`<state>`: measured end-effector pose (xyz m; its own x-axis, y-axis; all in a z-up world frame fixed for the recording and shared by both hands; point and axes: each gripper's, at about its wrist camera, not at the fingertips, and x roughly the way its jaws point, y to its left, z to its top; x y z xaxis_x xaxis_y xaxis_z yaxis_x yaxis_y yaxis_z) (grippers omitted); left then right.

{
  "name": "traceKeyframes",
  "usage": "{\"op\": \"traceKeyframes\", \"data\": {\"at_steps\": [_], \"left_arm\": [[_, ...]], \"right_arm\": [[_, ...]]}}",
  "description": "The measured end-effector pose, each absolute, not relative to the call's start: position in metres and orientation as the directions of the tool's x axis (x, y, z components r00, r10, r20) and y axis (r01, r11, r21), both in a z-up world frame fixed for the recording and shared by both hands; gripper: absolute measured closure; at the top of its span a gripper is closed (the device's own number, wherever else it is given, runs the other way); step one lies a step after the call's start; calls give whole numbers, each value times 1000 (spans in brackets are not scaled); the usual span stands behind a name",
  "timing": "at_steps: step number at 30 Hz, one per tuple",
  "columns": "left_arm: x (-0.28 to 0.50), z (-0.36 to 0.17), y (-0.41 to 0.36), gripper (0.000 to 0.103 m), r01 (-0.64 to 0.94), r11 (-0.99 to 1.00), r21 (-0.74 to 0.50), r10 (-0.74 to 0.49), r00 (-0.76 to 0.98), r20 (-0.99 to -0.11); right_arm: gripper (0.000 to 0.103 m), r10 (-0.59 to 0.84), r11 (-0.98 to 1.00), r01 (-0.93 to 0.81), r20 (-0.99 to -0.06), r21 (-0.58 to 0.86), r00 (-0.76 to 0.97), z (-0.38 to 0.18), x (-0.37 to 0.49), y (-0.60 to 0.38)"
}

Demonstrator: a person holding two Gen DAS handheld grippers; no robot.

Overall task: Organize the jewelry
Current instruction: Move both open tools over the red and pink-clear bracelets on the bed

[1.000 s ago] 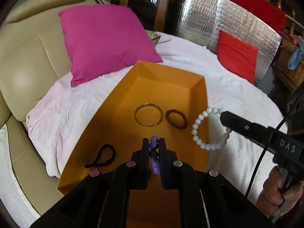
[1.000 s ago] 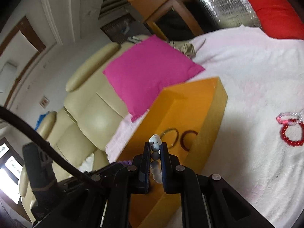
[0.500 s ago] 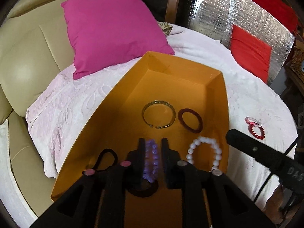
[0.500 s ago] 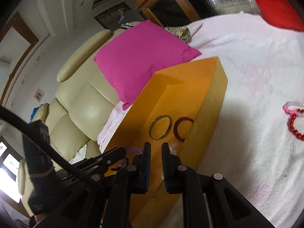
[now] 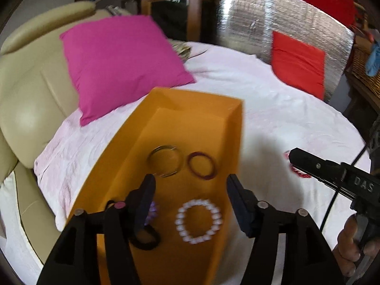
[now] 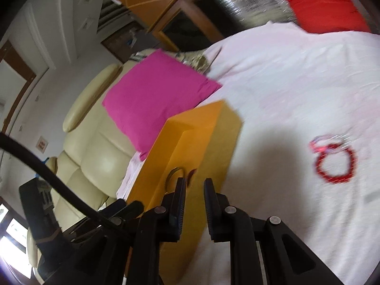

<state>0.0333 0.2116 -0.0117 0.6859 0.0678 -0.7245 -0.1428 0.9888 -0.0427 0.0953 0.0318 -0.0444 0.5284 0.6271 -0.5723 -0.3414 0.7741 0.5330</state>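
Note:
An orange tray (image 5: 163, 99) lies on the white bed cover. In it are a gold bangle (image 5: 165, 160), a dark red bangle (image 5: 201, 168), a white bead bracelet (image 5: 199, 221), a purple bead bracelet (image 5: 152, 212) partly behind my left finger, and a black hair tie (image 5: 146, 237). My left gripper (image 5: 190, 182) is open wide and empty above the tray. My right gripper (image 6: 194, 185) is open a little and empty beside the tray's (image 6: 223, 128) right wall. A red bead bracelet (image 6: 334, 163) and a pink clear one (image 6: 330, 140) lie on the cover to the right.
A magenta cushion (image 5: 118, 64) leans on the cream sofa (image 5: 26, 90) behind the tray. A red cushion (image 5: 296, 61) stands against a silver foil panel (image 5: 285, 14) at the back right. The right gripper's body (image 5: 332, 171) shows right of the tray in the left wrist view.
Both grippers have let go of their bracelets: the purple and the white one now lie in the tray. My left gripper has opened wide and lifted. My right gripper has drawn back.

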Motion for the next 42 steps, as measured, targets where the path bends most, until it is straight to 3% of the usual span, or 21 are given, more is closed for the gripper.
{"op": "traceKeyframes", "data": {"at_steps": [7,19,23,26,28,35,42], "left_arm": [[45,-1,148,27,-87,995,-58,19,692,-722],[94,-40,53,21,-79,973,-215,-115,645,-756],[112,-41,50,21,-137,979,-151,-34,619,-784],[112,-50,55,21,-116,990,-84,5,616,-787],[110,-60,59,21,-85,995,-47,14,602,-798],[102,-59,73,21,-27,999,44,51,625,-779],[107,-63,84,21,11,999,-45,-43,578,-815]], "right_arm": [[85,527,823,-207,-577,528,624,-30,104,-61],[82,391,841,9,-619,541,681,-29,108,-182],[82,395,843,10,-633,537,666,-32,116,-181],[66,447,824,-5,-645,566,619,-40,126,-175],[60,479,809,-17,-644,587,596,-47,135,-166],[60,512,814,-44,-680,579,524,-73,170,-122],[61,444,858,13,-754,514,484,-99,197,-101]]}}
